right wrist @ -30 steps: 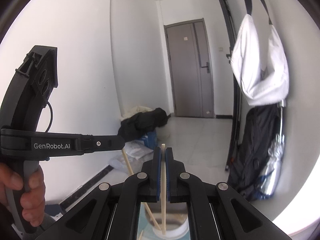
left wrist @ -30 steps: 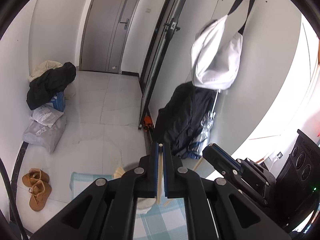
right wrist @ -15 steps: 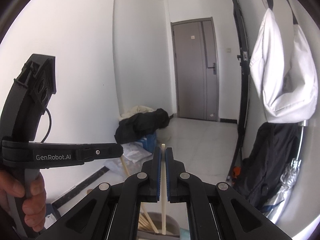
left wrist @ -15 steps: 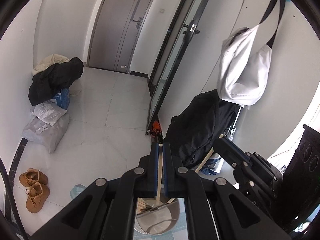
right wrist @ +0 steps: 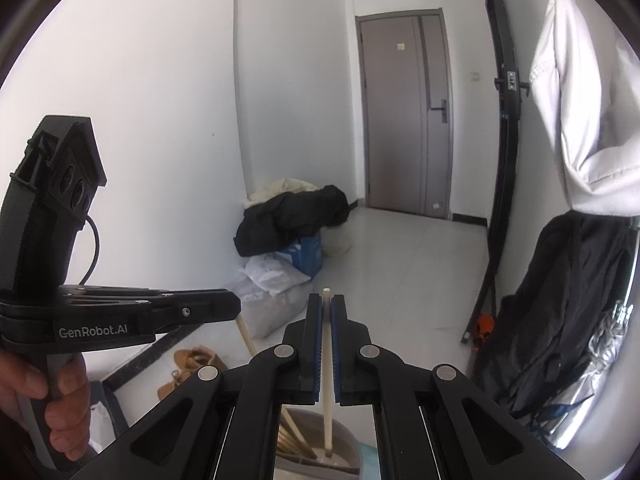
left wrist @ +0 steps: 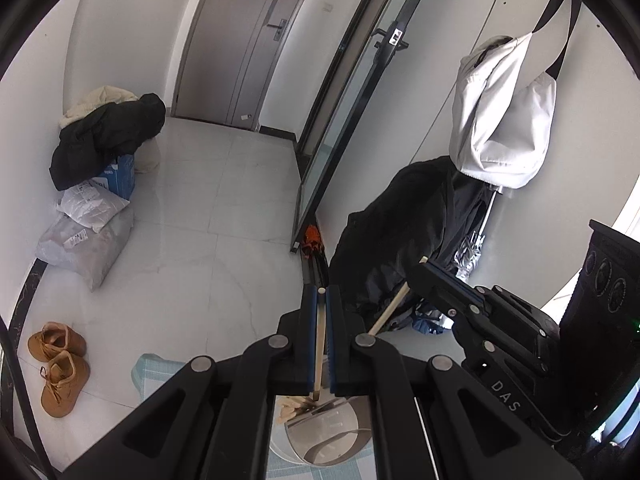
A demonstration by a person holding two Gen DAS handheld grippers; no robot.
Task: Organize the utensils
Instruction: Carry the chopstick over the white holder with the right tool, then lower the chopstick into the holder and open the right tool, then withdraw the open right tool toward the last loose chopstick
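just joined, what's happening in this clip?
A person holds two handheld tongs, each shut on a single wooden chopstick. The left tongs grip one chopstick and the right tongs grip another chopstick. Both sticks hang over a white holder cup on a checked cloth, which already has chopsticks in it. Neither stick is released yet.

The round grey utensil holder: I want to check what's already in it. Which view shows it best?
The left wrist view: the round grey utensil holder shows its open top and pale wooden sticks inside. The right wrist view shows only part of it between the fingers.
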